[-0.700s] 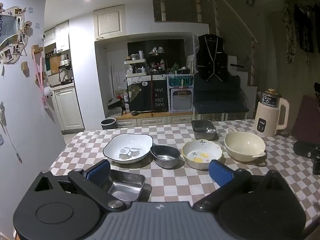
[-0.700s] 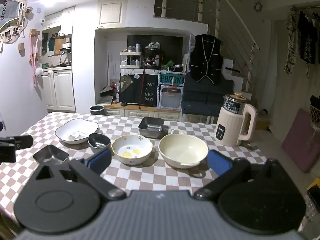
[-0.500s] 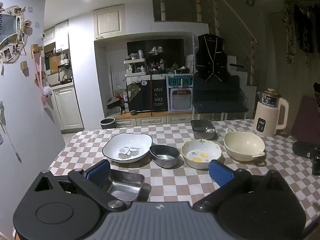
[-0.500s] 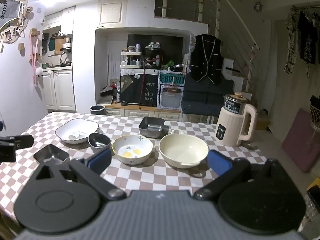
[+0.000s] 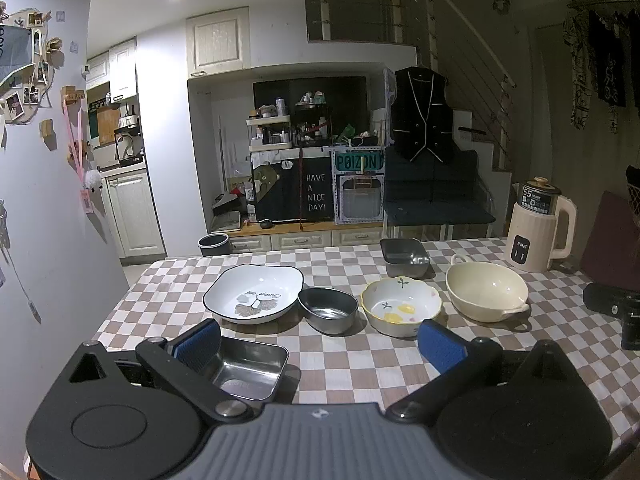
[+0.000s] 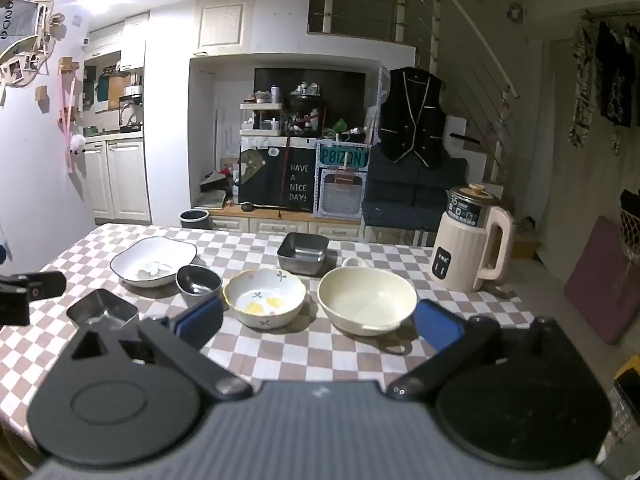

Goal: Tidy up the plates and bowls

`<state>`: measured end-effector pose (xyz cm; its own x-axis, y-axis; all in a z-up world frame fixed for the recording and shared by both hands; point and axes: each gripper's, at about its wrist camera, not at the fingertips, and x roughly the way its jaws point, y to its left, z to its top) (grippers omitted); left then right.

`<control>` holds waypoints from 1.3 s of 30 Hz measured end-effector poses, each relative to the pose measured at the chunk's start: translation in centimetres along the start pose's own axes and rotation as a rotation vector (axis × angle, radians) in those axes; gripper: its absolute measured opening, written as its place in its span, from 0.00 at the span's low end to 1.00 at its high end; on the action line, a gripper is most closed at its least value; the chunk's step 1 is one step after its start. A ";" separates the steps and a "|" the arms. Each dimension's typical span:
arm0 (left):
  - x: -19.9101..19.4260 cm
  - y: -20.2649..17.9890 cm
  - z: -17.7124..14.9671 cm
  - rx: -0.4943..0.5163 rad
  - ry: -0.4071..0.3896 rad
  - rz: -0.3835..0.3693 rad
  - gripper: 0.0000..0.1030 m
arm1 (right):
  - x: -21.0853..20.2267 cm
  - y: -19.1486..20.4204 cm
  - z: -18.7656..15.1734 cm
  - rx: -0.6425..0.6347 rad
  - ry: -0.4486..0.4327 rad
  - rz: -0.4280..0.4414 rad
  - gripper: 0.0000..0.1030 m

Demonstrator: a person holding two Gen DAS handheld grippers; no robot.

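Checkered brown-and-white cloth covers the counter point(image 5: 360, 364), which carries six dishes. Left to right in the left wrist view: steel rectangular tray point(image 5: 250, 368) nearest the camera, white plate with leaf print point(image 5: 254, 292), small steel bowl point(image 5: 329, 307) just beside the plate, scalloped floral bowl point(image 5: 401, 306), cream bowl with handles point(image 5: 486, 290). Square steel dish point(image 5: 404, 257) sits behind the floral and cream bowls, apart from both. Cream electric kettle point(image 5: 540, 228) stands upright at the far right corner. Left tool point(image 5: 319, 338): released, blue pads spread wide, nothing between them; its left pad overlaps the steel tray in the picture, contact cannot be told. Right tool point(image 6: 319, 322): likewise released and empty, hovering before the floral and cream bowls.
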<state>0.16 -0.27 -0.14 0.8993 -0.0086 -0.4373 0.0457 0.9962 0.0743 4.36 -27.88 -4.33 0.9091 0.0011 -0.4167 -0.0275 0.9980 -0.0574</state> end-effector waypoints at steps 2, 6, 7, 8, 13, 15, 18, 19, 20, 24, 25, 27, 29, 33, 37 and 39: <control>0.0 0.0 0.0 -0.001 0.000 0.000 1.00 | 0.0 0.0 0.0 -0.001 0.001 -0.001 1.00; 0.0 0.0 0.0 -0.002 0.001 -0.001 1.00 | 0.0 0.1 0.1 -0.004 0.004 -0.001 1.00; 0.0 0.0 0.0 -0.002 0.001 -0.001 1.00 | 0.0 0.1 0.1 -0.004 0.004 0.000 1.00; 0.1 0.0 0.0 -0.002 0.002 -0.001 1.00 | 0.0 0.0 0.0 -0.005 0.004 0.000 1.00; -0.1 -0.3 -0.4 -0.003 0.003 -0.002 1.00 | 0.0 0.1 0.0 -0.005 0.006 -0.001 1.00; 0.0 -0.3 -0.4 -0.003 0.004 -0.001 1.00 | 0.0 0.1 0.0 -0.006 0.007 -0.002 1.00; 0.0 -0.5 -0.5 -0.003 0.006 -0.001 1.00 | 0.1 0.1 0.0 -0.006 0.008 -0.002 1.00; 0.0 -0.3 -0.6 -0.004 0.006 0.000 1.00 | 0.1 0.1 0.0 -0.006 0.008 -0.002 1.00; 0.0 -0.4 -0.6 -0.004 0.007 0.000 1.00 | 0.1 0.1 0.0 -0.006 0.008 -0.002 1.00; 0.0 -0.3 -0.6 -0.005 0.008 -0.002 1.00 | 0.1 0.1 0.0 -0.007 0.009 -0.002 1.00; 0.0 -0.3 -0.5 -0.005 0.008 -0.002 1.00 | 0.1 0.1 0.0 -0.007 0.009 -0.002 1.00; 0.0 -0.3 -0.5 -0.006 0.009 -0.001 1.00 | 0.1 0.1 -0.1 -0.009 0.011 -0.002 1.00; -0.6 -0.4 -1.0 -0.010 0.012 0.000 1.00 | 0.0 0.1 -0.2 -0.009 0.013 -0.002 1.00; -0.7 -0.4 -1.3 -0.014 0.015 0.000 1.00 | 0.2 0.1 -0.1 -0.013 0.018 -0.001 1.00; -0.6 -0.4 -1.3 -0.015 0.016 -0.001 1.00 | 0.2 0.0 -0.1 -0.014 0.023 -0.003 1.00; -0.6 -0.3 -1.3 -0.015 0.017 -0.001 1.00 | 0.2 0.1 -0.1 -0.014 0.024 -0.003 1.00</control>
<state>-0.96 -0.50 -1.03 0.8918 -0.0086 -0.4524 0.0402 0.9974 0.0604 4.48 -27.80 -4.45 0.8989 -0.0035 -0.4382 -0.0310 0.9970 -0.0716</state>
